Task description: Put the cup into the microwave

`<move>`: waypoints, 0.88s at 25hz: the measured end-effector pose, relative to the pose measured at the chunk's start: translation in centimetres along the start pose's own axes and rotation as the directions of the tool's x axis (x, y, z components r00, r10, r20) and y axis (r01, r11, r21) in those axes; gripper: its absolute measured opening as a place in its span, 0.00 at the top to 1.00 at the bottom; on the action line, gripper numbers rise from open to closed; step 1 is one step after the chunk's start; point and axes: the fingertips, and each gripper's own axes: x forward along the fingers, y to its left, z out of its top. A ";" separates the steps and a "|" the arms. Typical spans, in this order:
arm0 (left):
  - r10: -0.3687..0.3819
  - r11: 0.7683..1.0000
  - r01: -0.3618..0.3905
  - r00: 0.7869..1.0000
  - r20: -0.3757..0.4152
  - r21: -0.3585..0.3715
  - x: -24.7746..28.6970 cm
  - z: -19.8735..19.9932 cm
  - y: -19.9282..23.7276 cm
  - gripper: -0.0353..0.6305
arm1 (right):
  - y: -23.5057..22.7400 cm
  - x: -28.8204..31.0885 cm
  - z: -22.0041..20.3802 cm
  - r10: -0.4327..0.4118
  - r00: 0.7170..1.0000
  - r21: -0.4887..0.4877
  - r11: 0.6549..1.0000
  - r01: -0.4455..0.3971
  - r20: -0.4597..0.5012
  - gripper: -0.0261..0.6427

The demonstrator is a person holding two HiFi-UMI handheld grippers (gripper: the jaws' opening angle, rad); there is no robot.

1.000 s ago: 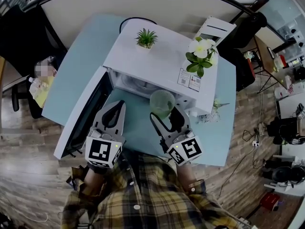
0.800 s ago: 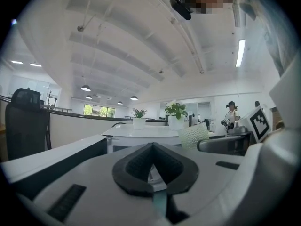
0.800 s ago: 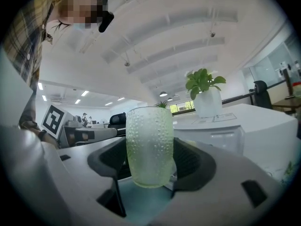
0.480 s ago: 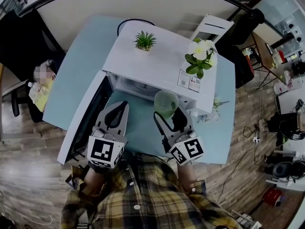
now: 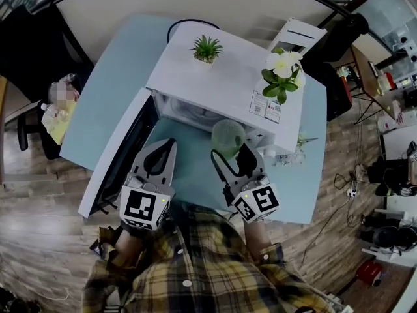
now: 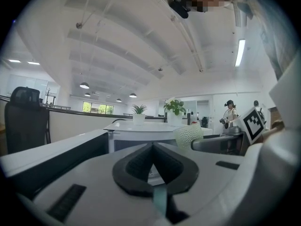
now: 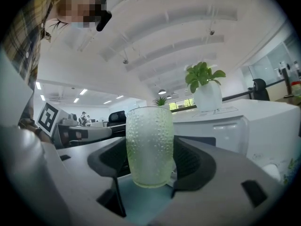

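A pale green dimpled cup (image 5: pixel 227 137) (image 7: pixel 150 145) stands upright between the jaws of my right gripper (image 5: pixel 229 154) (image 7: pixel 150 166), which is shut on it. It hangs just in front of the right part of the white microwave (image 5: pixel 228 87), near the control panel. The microwave's door (image 5: pixel 114 155) is swung open to the left, and the cavity (image 5: pixel 186 115) shows inside. My left gripper (image 5: pixel 161 150) (image 6: pixel 151 161) is shut with nothing in it, over the blue table in front of the opening. The cup (image 6: pixel 188 136) also shows at the right of the left gripper view.
Two potted plants stand on the microwave's top: a small spiky one (image 5: pixel 206 49) and a white-flowered one (image 5: pixel 282 70). The blue table (image 5: pixel 111 90) ends just before my body. A black chair (image 5: pixel 39 135) stands at the left, and a white box (image 5: pixel 303 36) sits behind the microwave.
My right gripper has carried the cup slightly forward and to the right, closer to the microwave's front. The left gripper has stayed nearly in place.
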 end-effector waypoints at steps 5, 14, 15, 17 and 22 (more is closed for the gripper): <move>0.010 1.000 -0.010 1.000 -0.018 -0.009 -0.6 -0.9 -0.1 0.96 | 0.2 0.6 -1.1 0.017 1.000 0.005 1.000 -0.017 -0.014 0.49; 0.012 1.000 -0.013 0.999 -0.040 -0.020 -1.3 -2.6 -0.1 0.96 | 0.3 1.9 -3.1 0.026 0.999 -0.009 1.000 -0.027 -0.036 0.49; 0.009 1.000 -0.010 0.999 -0.044 -0.022 -1.3 -2.8 -0.2 0.96 | 0.3 2.1 -3.4 0.027 0.999 -0.011 1.000 -0.027 -0.039 0.49; 0.001 1.000 -0.003 0.999 -0.052 -0.026 -1.2 -3.0 -0.4 0.96 | 0.2 2.4 -3.9 0.023 0.999 -0.012 1.000 -0.023 -0.042 0.49; -0.012 1.000 0.011 0.998 -0.063 -0.026 -1.1 -3.6 -0.8 0.96 | -0.2 3.0 -5.1 0.007 0.999 -0.001 1.000 -0.008 -0.037 0.49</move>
